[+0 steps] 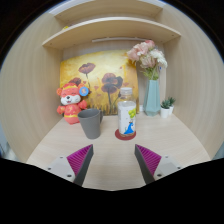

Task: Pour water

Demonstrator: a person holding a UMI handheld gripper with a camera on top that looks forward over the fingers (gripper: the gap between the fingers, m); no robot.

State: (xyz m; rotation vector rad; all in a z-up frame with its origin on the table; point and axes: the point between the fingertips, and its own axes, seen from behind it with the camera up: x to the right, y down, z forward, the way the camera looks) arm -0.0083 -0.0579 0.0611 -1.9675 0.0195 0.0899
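Note:
A clear water bottle (125, 111) with a white cap and a coloured label stands on a red coaster on the wooden desk (110, 150), beyond my fingers and a little right of centre. A grey cup (91, 123) stands just left of the bottle. My gripper (113, 160) is open and empty, held low over the desk in front of both. Its pink pads (80, 158) stand wide apart with bare desk between them.
An orange plush toy (70, 102) sits left of the cup. A blue vase with pale flowers (151, 92) and a small potted plant (167, 105) stand at the back right. A flower picture (100, 75) leans on the back wall under a shelf (110, 30).

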